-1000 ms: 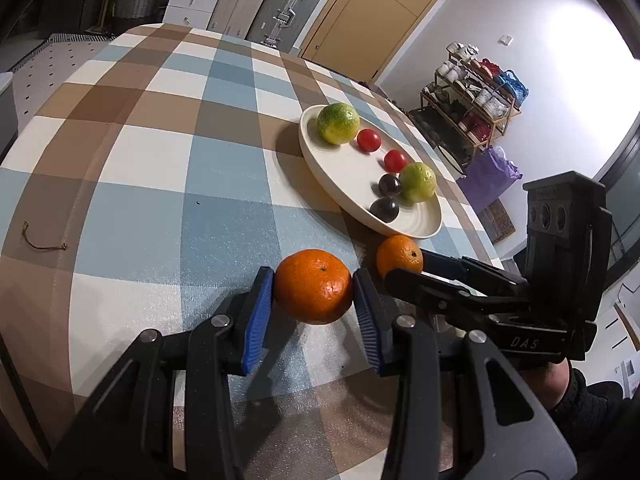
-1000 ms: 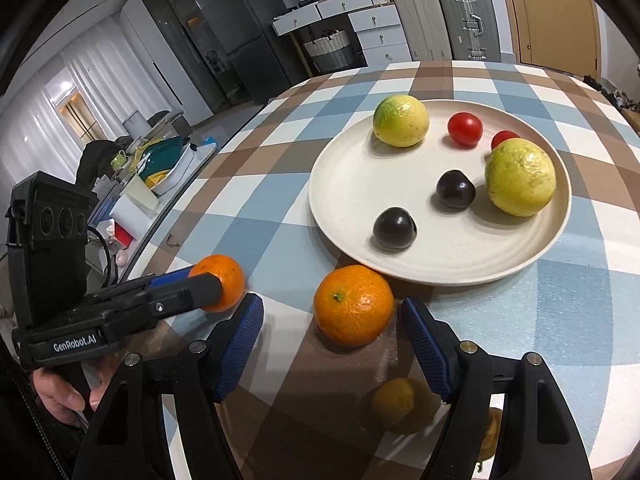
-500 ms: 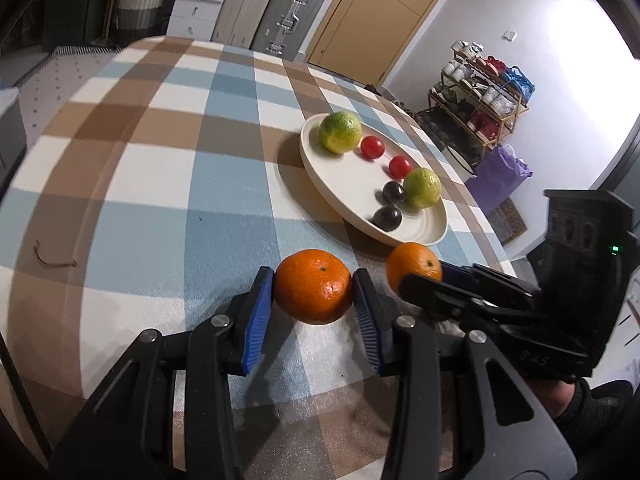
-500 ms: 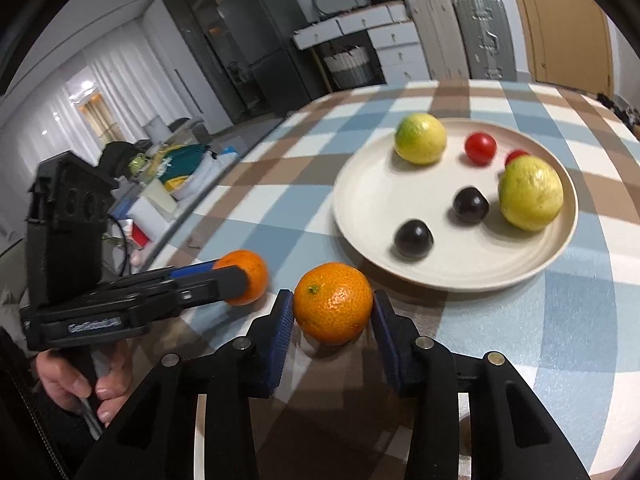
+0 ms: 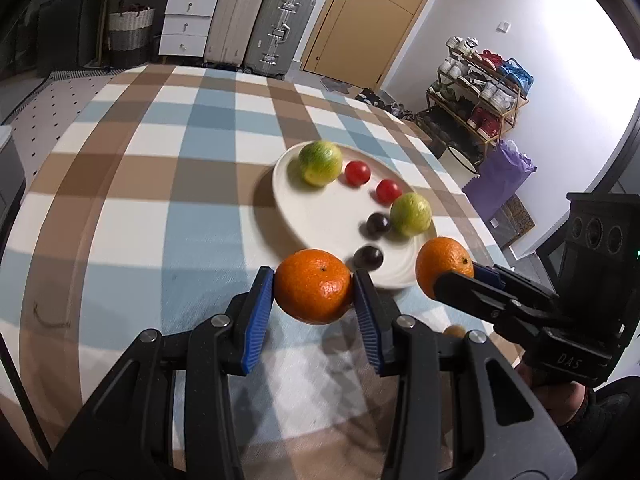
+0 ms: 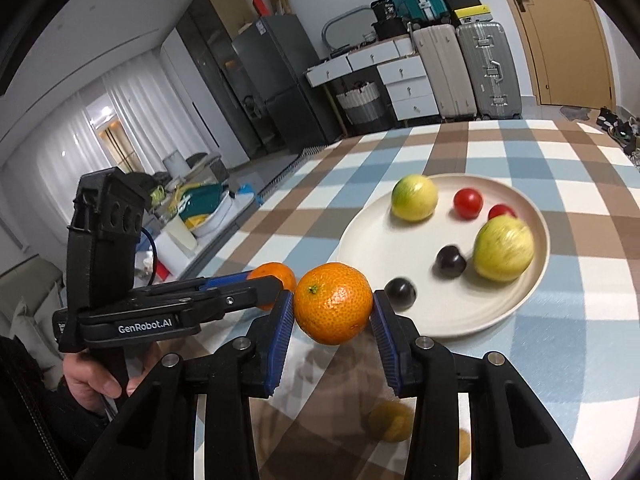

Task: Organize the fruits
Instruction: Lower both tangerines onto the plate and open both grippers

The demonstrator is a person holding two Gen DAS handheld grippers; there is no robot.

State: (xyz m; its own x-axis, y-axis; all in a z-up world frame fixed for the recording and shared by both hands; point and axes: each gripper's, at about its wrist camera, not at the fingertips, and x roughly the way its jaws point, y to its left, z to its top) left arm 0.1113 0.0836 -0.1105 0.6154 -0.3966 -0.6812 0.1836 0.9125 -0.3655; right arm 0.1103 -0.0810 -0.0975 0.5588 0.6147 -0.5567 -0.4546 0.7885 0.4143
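The left tool pinches one orange between its blue pads, and the right tool pinches the other orange. Both fruits hang clear of the checked worktop, just near the plate, probably so they can join the fruit gathered there.

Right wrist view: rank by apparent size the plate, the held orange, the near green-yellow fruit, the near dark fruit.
1. plate
2. orange in the right gripper, roughly tied with the green-yellow fruit; the orange is nearer the camera, so unranked
3. dark fruit
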